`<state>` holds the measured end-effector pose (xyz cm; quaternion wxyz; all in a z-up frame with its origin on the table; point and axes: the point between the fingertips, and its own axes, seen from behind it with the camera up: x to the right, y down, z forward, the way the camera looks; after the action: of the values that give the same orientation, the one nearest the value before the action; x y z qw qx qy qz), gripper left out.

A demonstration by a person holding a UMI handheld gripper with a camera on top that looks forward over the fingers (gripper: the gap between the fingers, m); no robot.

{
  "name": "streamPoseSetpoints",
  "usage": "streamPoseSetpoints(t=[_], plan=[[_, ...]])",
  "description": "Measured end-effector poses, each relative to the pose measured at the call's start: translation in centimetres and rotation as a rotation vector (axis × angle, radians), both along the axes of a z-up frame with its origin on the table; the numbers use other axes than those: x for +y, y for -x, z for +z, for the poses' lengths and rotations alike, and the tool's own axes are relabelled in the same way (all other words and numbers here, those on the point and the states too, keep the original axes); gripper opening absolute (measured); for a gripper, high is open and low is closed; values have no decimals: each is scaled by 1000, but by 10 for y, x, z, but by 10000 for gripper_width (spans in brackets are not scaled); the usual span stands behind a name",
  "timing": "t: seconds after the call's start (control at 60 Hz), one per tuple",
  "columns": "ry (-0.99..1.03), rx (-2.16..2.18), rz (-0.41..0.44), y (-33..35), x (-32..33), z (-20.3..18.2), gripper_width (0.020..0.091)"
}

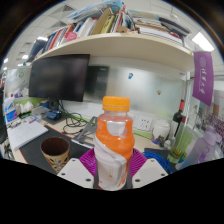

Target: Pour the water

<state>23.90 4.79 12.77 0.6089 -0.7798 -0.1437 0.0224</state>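
An orange-capped bottle (114, 140) with an orange and white label stands upright between my fingers, held up above the desk. My gripper (113, 168) is shut on the bottle, its magenta pads (87, 160) pressing the lower body from both sides. A brown paper cup (55, 151) stands on the desk to the left of the bottle, apart from it, its open mouth facing up. I cannot see whether the bottle holds liquid.
A dark monitor (60, 77) stands behind the cup, with a keyboard and cables on the desk (30, 135). A shelf of books (100, 25) runs overhead. A dark glass bottle (179, 122) and a green object sit to the right.
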Motion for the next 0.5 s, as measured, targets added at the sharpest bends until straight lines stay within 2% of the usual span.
streamPoseSetpoints(t=[0.267, 0.433, 0.5], plan=[[23, 56, -24, 1, 13, -54, 385], [-54, 102, -57, -7, 11, -49, 401], [-56, 99, -65, -7, 11, -48, 456]])
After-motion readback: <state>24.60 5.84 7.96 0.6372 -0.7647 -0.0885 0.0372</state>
